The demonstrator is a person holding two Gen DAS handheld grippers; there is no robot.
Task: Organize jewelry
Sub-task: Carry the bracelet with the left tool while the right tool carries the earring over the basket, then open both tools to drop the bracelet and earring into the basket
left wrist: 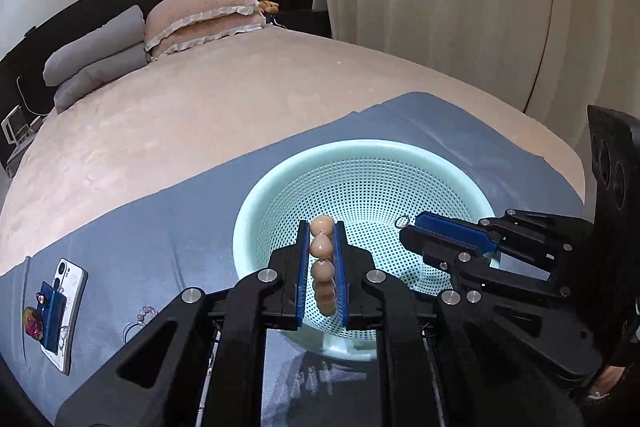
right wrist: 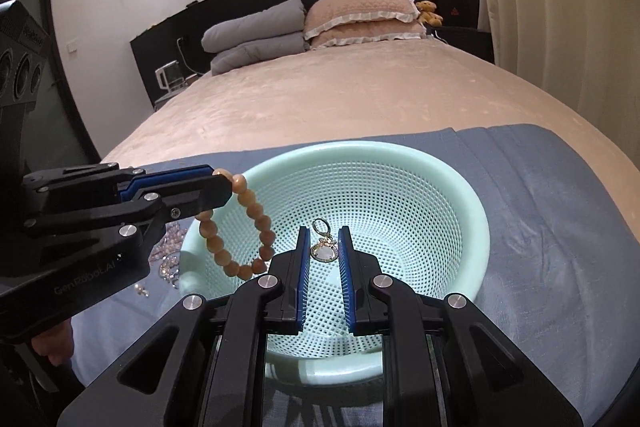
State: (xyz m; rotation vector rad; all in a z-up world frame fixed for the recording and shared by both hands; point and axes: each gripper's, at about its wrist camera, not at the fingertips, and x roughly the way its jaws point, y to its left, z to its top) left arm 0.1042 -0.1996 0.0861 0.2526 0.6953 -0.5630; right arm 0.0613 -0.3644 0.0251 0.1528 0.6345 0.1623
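My left gripper (left wrist: 322, 227) is shut on a bracelet of round tan beads (left wrist: 321, 247), held over the near side of a mint-green perforated basket (left wrist: 360, 147). In the right wrist view the same bracelet (right wrist: 267, 237) hangs as a loop from the left gripper (right wrist: 228, 183) above the basket's left rim. My right gripper (right wrist: 324, 231) is shut on a small gold earring with a pale stone (right wrist: 323, 251), over the inside of the basket (right wrist: 360, 150). From the left wrist view, the right gripper (left wrist: 407, 225) reaches in from the right with the earring's hook (left wrist: 402, 222) at its tip.
The basket sits on a blue cloth (left wrist: 160, 227) spread over a pink bed. A phone (left wrist: 66, 307) with a blue clip lies at the cloth's left. Clear crystal bead jewelry (right wrist: 166, 257) lies left of the basket. Pillows (left wrist: 200, 15) are at the headboard and a curtain (left wrist: 460, 7) hangs on the right.
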